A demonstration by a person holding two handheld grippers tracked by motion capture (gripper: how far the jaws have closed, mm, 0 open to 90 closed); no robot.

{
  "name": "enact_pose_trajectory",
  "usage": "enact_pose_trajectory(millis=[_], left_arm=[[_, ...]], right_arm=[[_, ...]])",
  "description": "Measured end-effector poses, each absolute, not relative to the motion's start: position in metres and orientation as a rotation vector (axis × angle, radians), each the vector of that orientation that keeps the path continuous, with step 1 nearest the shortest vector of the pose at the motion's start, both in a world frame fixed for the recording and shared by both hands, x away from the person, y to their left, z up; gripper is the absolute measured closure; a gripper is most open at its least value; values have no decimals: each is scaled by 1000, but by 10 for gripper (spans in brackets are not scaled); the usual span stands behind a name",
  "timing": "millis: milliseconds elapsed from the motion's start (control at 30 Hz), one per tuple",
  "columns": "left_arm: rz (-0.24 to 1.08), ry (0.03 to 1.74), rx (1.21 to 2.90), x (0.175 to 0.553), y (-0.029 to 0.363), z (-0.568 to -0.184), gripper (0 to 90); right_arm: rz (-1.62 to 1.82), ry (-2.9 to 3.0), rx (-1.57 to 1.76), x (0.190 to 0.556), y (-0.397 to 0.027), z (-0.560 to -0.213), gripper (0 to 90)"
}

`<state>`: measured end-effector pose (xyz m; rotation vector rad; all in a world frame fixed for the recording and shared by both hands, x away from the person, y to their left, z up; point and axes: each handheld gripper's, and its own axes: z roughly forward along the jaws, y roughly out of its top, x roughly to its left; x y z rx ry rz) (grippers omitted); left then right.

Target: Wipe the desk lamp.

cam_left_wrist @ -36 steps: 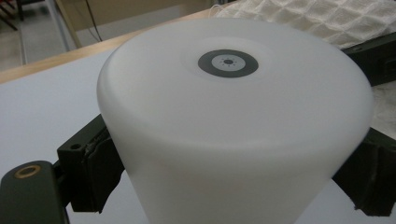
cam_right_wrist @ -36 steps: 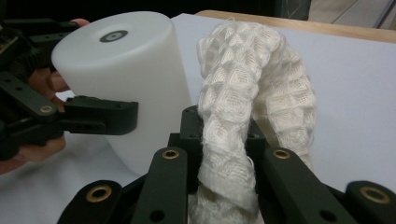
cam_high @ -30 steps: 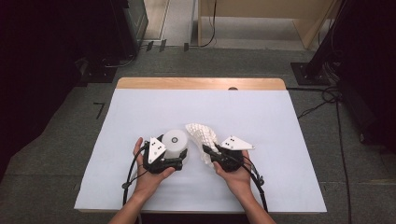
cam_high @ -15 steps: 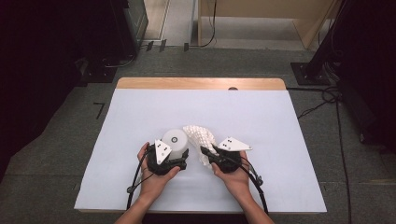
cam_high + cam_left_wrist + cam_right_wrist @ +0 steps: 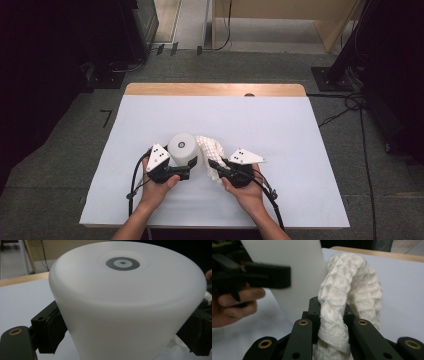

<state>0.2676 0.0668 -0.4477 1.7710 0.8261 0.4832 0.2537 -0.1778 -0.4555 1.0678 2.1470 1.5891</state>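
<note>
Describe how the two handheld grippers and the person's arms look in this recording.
Both the left gripper and right gripper are black, each topped by a grey three-cornered plate with small dark dots. Black cables trail back from each. Brass-coloured rivets mark the jaw links. The forearms are bare, no sleeves visible.

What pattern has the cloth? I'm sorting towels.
White waffle weave cloth, clearest in the right gripper view.

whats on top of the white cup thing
The white cup stands upside down, so its flat base faces up, with a small grey ring mark at the centre and nothing resting on it. What is under it cannot be seen; its wall hides the inside.
</note>
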Motion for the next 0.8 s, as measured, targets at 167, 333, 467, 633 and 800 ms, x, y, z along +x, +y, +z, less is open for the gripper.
enact_pose_trajectory(millis=[167,333,467,633,800], left_arm=[[486,767,1840,264,54,-453,86],[486,756,1847,264,51,-454,86],[489,761,1825,264,55,-449,86],[492,772,1791,266,63,-445,86],[494,769,1818,266,59,-449,86]], right_arm=[[1639,2108,1022,249,-180,-442,775],[1696,2052,987,246,-189,-429,775],[1660,2090,1007,249,-186,-437,776],[1567,2195,1087,257,-177,-456,775],[1572,2189,1092,257,-176,-456,775]])
